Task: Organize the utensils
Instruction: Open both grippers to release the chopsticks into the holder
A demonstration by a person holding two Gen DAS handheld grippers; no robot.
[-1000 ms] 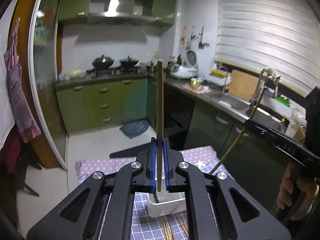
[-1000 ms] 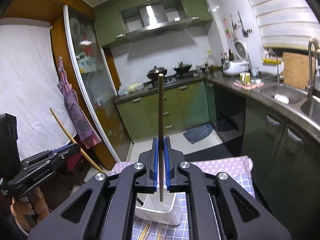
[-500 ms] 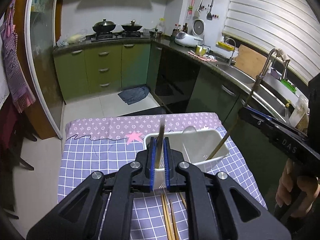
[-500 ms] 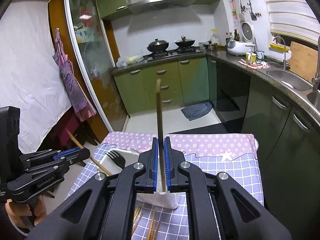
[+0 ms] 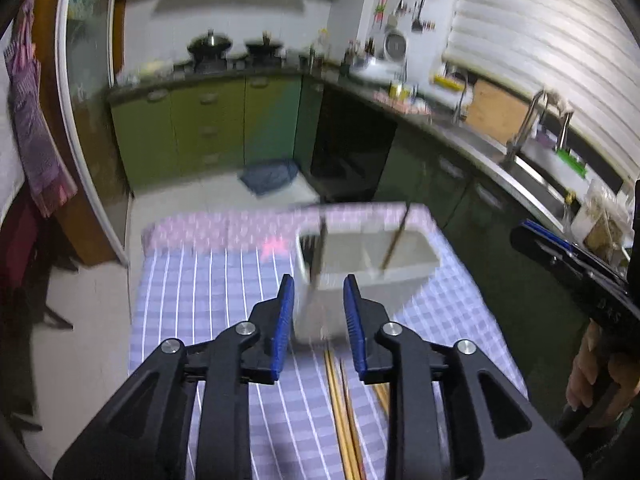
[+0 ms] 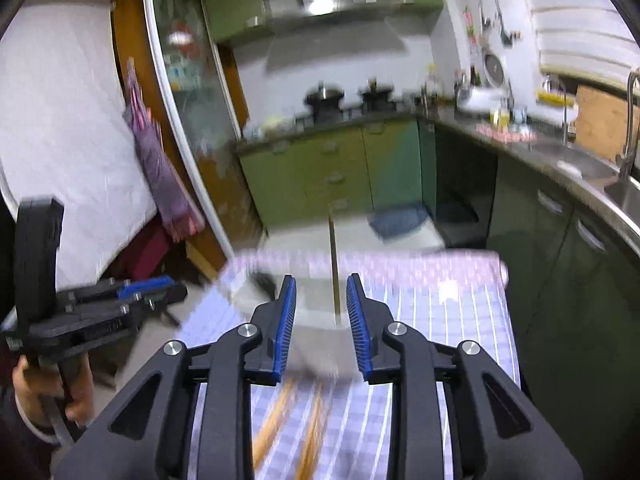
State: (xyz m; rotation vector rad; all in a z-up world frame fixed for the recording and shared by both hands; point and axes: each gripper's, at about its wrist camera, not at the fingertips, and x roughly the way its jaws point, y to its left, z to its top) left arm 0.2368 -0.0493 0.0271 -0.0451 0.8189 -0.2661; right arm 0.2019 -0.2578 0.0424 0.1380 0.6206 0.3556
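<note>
Both claws had just been opening. The left claw (image 5: pixel 319 320) stood partly open w/ blue pads clear of everything; the chopstick (image 5: pixel 319 249) it faced was upright in the white holder (image 5: pixel 400 276), free of the pads. Same for the right claw (image 6: pixel 321 320): partly open, the chopstick (image 6: pixel 334 268) standing between the jaws but touching neither, lower end down in the holder (image 6: pixel 316 312). So nothing was held on either side, judging by the gaps.

The holder sat on the checked cloth (image 5: pixel 192 300) of the desk, near its far end. More loose chopsticks (image 5: pixel 340 408) lay flat on the cloth just in front of it, under the claws.

Handling, prob.: chopsticks are light, stiff, thin and smooth, so apt to roll or pivot in the pads. Best pinched near mid-length or a bit toward the thick end, pads square across the stick. Lying flat on soft cloth, they leave little room to get under, so a tip may need to press into the fabric. The holder looks light and could tip or slide if knocked.

The left wrist view showed the holder's inner divider and both sticks in it, plus the right claw at the frame's right edge w/ a hand (image 5: pixel 596 372) on its grip. The right wrist view was blurrier on the holder but showed a dark fork-like item (image 6: pixel 262 280) at its left end, and the left claw w/ its hand (image 6: pixel 52 384).
</note>
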